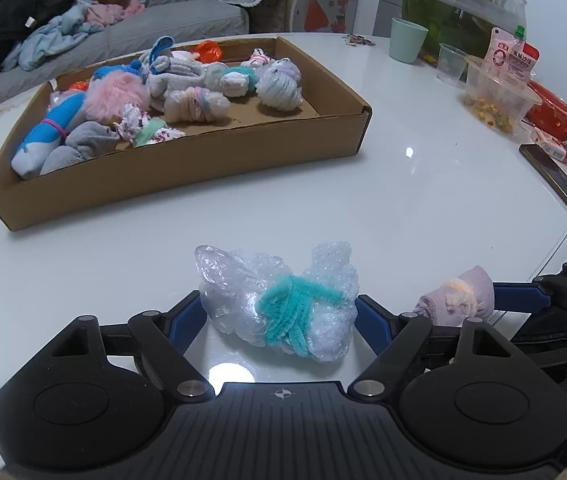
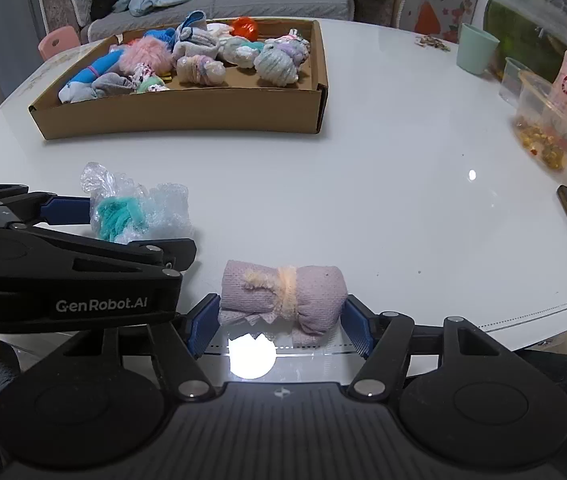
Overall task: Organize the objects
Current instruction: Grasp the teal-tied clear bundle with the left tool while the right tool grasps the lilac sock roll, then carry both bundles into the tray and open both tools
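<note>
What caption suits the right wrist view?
Right tongs close around a lilac cloth roll; beyond waits a cardboard box.

Phone (image 1: 559,184) cut by right edge. Fishbowl (image 1: 463,12) top cropped. Pouch (image 1: 509,58) print too small to read. Box (image 1: 187,176) wall hides bundles' undersides.

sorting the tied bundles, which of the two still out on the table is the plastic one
The clear bubble-wrap bundle tied with teal pipe cleaner, between the left gripper's fingers. The other loose one, the purple cloth roll, is fabric.
</note>
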### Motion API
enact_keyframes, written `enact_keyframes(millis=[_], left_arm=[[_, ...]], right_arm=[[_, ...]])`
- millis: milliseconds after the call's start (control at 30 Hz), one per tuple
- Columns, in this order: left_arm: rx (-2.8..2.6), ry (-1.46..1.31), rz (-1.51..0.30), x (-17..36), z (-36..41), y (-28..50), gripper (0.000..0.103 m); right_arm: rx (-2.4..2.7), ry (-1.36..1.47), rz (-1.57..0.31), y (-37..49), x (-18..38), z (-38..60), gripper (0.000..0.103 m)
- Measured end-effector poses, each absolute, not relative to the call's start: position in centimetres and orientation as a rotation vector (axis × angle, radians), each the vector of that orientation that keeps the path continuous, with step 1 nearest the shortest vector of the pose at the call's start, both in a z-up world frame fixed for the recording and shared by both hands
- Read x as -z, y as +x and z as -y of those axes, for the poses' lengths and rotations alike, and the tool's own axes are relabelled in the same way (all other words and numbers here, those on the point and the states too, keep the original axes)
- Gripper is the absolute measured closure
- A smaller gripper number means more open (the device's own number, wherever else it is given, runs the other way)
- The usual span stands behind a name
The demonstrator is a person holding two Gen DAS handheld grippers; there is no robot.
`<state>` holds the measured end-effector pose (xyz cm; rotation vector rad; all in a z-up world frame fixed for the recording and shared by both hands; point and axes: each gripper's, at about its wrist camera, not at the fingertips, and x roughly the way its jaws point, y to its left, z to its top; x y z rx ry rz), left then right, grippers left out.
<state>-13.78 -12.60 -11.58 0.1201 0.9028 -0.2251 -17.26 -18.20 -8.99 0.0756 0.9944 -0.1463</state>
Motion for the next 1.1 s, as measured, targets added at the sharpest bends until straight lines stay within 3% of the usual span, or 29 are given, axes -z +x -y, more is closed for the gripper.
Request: enact_keyframes(millis=[67,267,500,767,933,1100], left_arm=[[0.222,0.14,-0.895,11.5,12.8,-13.8,0.03],[0.231,0.122,-0.908,11.2,12.2,-13.4,0.036],[0.231,0.081,-0.883,7.0,10.4,-11.6,0.039],[0.327,0.177,-0.805,-0.7,9.9,-7.5,0.041],[0.359,0.253,-0.812,-1.5,10.0,-4.4,0.041],[0.358,0.244,-0.833,0.6,9.6,-1.4,0.042]], right_arm=[[0.14,0.073,-0.995,-17.2,9.0,18.2,0.044],[0.134,0.084,-0.997,-17.1,8.7,18.5,0.052],[0.121,0.144,-0.962,-16.5,6.9,20.0,0.055],[0.075,0.091,-0.734,-12.9,-0.5,23.9,0.056],[-0.079,0.019,-0.642,-7.7,-3.2,25.9,0.056],[-0.214,-0.052,-0.63,-2.9,-1.9,25.5,0.056]])
